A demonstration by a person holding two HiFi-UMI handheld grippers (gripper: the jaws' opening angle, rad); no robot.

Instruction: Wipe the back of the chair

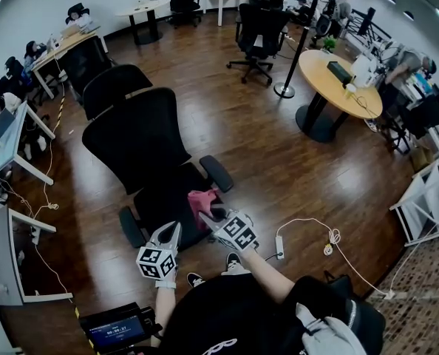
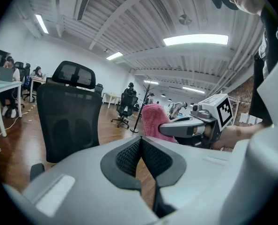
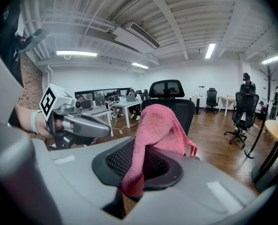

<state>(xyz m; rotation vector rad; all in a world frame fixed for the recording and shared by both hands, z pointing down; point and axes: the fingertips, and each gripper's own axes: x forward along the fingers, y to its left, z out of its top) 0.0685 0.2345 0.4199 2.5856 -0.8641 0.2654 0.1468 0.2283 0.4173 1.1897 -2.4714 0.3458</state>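
Observation:
A black mesh office chair (image 1: 138,143) stands in front of me, its seat toward me and its back (image 2: 69,121) facing me, with a headrest (image 3: 166,88) on top. My right gripper (image 1: 213,214) is shut on a pink cloth (image 1: 203,200) that hangs over the seat; the cloth (image 3: 154,134) bunches up out of its jaws. My left gripper (image 1: 173,231) is shut with nothing in it, just left of the right one and near the seat's front edge. From the left gripper view the pink cloth (image 2: 154,119) and the right gripper (image 2: 174,125) appear at the right.
The chair's armrests (image 1: 217,173) flank the seat. A second black chair (image 1: 110,87) stands behind it. Desks (image 1: 12,135) line the left, a round table (image 1: 338,83) and coat stand (image 1: 301,43) are at the right. A power strip and cable (image 1: 280,246) lie on the wood floor.

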